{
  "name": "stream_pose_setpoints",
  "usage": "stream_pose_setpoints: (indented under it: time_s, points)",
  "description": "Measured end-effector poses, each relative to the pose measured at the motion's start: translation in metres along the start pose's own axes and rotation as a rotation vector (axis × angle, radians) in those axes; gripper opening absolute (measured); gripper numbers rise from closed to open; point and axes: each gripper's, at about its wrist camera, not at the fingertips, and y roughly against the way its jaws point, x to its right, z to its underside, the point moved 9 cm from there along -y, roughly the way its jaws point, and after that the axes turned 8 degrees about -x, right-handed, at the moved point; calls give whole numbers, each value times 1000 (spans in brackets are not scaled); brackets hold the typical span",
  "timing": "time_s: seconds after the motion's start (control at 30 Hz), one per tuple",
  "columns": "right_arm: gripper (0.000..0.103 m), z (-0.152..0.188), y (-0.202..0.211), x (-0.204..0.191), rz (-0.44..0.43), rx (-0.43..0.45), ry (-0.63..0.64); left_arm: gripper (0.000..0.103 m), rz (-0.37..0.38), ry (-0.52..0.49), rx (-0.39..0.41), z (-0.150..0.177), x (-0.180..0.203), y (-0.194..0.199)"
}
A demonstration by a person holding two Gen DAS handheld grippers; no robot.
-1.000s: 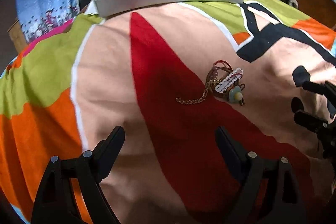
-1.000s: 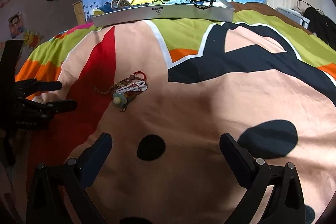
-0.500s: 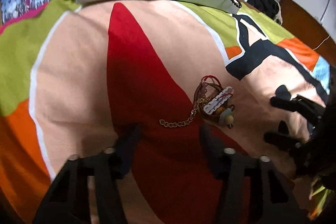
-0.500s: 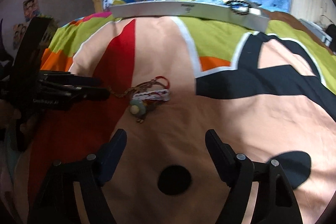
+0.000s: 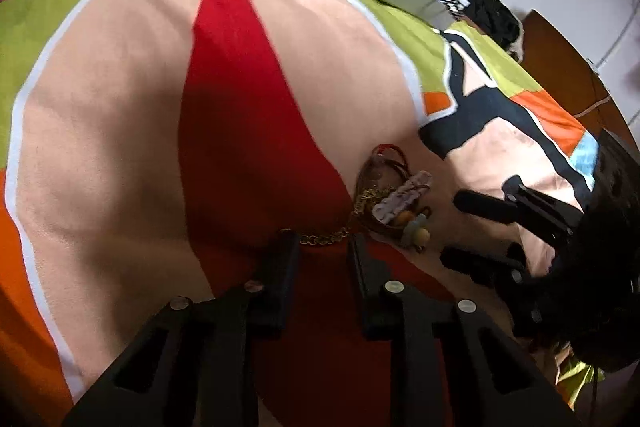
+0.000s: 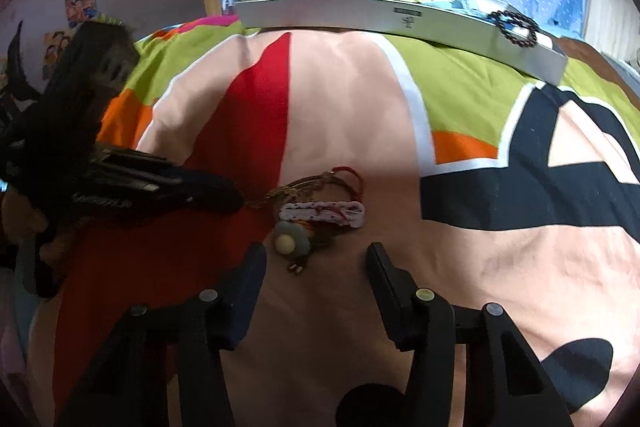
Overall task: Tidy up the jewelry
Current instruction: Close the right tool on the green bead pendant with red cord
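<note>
A tangle of jewelry (image 5: pixel 400 195) lies on the colourful bedspread: a gold chain (image 5: pixel 324 238), a red cord bracelet (image 6: pixel 352 179), a pink-and-white hair clip (image 6: pixel 324 213) and an egg-shaped charm (image 6: pixel 290 243). My left gripper (image 5: pixel 322 241) is low over the red patch. Its jaws have narrowed, with a gap left, and the free end of the chain lies between the tips. In the right wrist view my right gripper (image 6: pixel 316 255) stands open just in front of the charm and clip. Each gripper shows in the other's view, on opposite sides of the pile.
A long white tray (image 6: pixel 400 23) sits at the far edge of the bed, holding a black bead bracelet (image 6: pixel 516 29) and other small items. The bedspread (image 5: pixel 120 147) is soft and wrinkled. Blue curtains and a wall with posters lie beyond.
Both grippers have moved forward and down to the jewelry pile. The left jaws have narrowed from wide open around the chain's end. The right jaws have also come closer together.
</note>
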Motion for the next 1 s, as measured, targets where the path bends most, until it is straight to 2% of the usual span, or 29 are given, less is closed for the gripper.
stream_pose_setpoints:
  time_s: [0.2, 0.47, 0.63, 0.7, 0.87, 1.0]
  points:
    - [49, 1, -4, -6, -1, -8, 16, 20, -44, 1, 1, 0, -2, 2]
    - [49, 0, -18, -8, -11, -39, 29, 20, -3, 37, -5, -1, -6, -1]
    - [49, -7, -27, -8, -1, -46, 28, 20, -6, 45, -9, -1, -7, 0]
    - [35, -9, -30, -6, 8, -43, 17, 21, -22, 51, -13, 0, -7, 1]
    - [26, -9, -29, -4, -8, -26, -5, 26, -66, 74, 2, 2, -6, 5]
    - [25, -8, -22, 1, 13, -5, -38, 39, -85, 21, 7, 2, 1, 1]
